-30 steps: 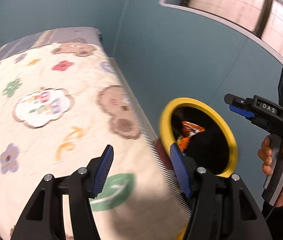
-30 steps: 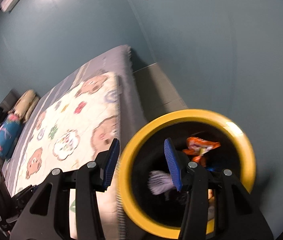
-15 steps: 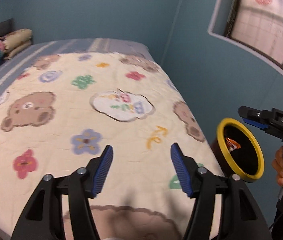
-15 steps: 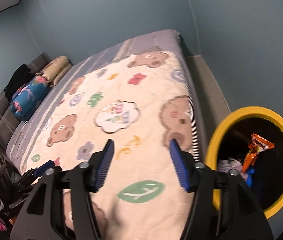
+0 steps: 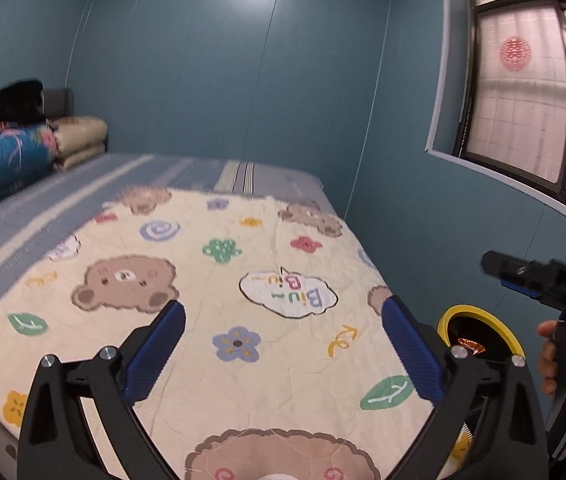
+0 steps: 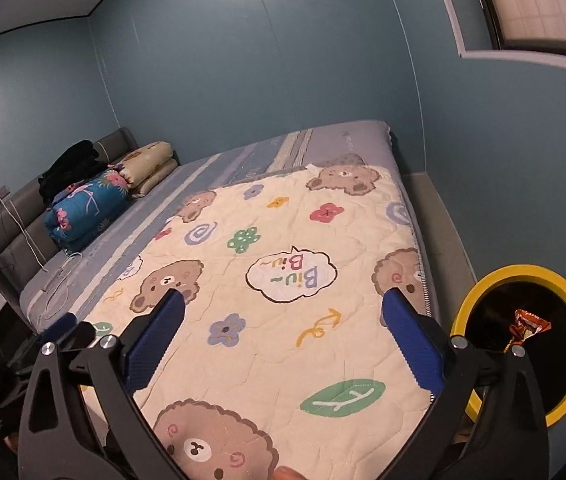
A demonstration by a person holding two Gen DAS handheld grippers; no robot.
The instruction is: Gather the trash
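Both wrist views look across a bed covered by a cream quilted blanket printed with brown bears, flowers, green leaves and a white "Biu Biu" speech bubble; it fills the centre and lower part of each frame. The left black two-finger gripper with blue ribbed pads sits at the bottom of the left wrist view, its jaws opening and already spread wide, with nothing between them but the blanket beyond. The right black two-finger gripper with blue ribbed pads sits at the bottom of its own view the same way, jaws opening wide and empty; it also shows at the right edge of the left wrist view, held by a person's hand. The round black trash bin with a yellow rim stands on the floor beside the bed's edge, at the lower right of both frames, and an orange crumpled snack wrapper lies inside it. At the upper left, a blue floral folded quilt, cream pillows and a black bundle rest against the grey padded headboard. A window is at the upper right.
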